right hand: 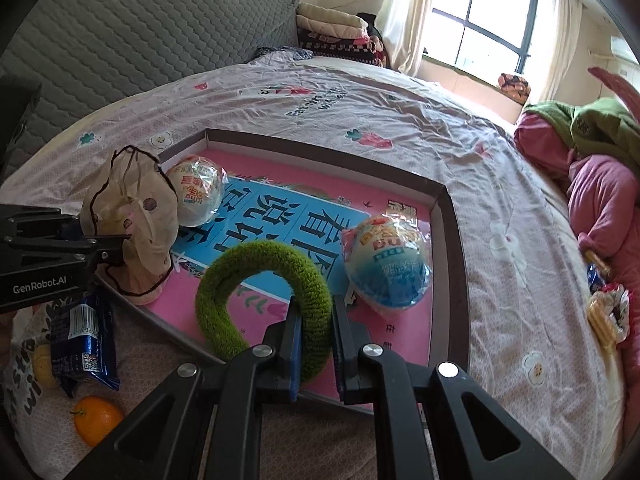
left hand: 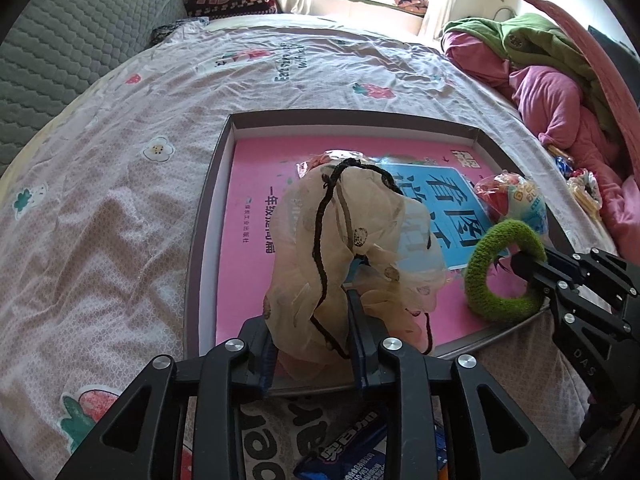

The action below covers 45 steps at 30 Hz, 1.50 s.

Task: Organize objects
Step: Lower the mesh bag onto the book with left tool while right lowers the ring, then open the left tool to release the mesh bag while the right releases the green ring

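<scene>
A shallow grey-rimmed tray lies on the bed with a pink and blue book inside it. My left gripper has a beige drawstring pouch with a dark cord standing between its fingers, pads against the fabric, at the tray's near left edge. The right gripper is shut on a fuzzy green ring, held upright over the tray's near edge; it also shows in the left wrist view. Two wrapped egg-shaped toys rest in the tray.
A blue snack packet and an orange lie on the bedsheet near the tray's front left. More packets sit at the right by a heap of pink and green clothes. A grey quilted headboard stands behind.
</scene>
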Each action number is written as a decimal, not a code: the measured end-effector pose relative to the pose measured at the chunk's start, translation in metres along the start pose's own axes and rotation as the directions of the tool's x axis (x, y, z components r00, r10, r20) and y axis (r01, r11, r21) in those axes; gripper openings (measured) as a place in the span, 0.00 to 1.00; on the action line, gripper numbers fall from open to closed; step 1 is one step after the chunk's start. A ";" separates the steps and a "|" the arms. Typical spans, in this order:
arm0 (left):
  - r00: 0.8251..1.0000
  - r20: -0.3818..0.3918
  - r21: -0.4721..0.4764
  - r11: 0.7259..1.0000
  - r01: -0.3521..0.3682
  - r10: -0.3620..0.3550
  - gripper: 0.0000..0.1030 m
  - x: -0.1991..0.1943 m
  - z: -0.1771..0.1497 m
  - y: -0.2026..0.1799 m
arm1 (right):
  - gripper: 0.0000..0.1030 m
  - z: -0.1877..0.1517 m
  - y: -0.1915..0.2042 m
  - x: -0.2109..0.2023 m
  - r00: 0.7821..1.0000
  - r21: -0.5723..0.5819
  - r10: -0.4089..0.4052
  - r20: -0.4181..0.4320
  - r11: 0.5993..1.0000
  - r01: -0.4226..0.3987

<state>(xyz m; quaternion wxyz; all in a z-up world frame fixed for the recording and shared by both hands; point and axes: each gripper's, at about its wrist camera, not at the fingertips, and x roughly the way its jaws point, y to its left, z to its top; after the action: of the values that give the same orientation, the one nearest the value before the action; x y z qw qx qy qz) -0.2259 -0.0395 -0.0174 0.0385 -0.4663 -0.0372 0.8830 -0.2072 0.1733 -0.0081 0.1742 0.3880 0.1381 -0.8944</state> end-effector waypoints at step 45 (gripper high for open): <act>1.000 0.023 -0.008 1.000 0.016 -0.015 0.59 -0.026 0.009 0.007 | 0.18 0.002 -0.023 -0.016 0.999 0.111 -0.034 -0.024 0.993 0.037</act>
<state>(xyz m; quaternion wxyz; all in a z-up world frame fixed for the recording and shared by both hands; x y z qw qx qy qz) -0.2190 -0.0494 0.0079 0.0430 -0.4560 -0.0448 0.8878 -0.2079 0.1970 0.0076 0.1350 0.4042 0.0968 -0.8995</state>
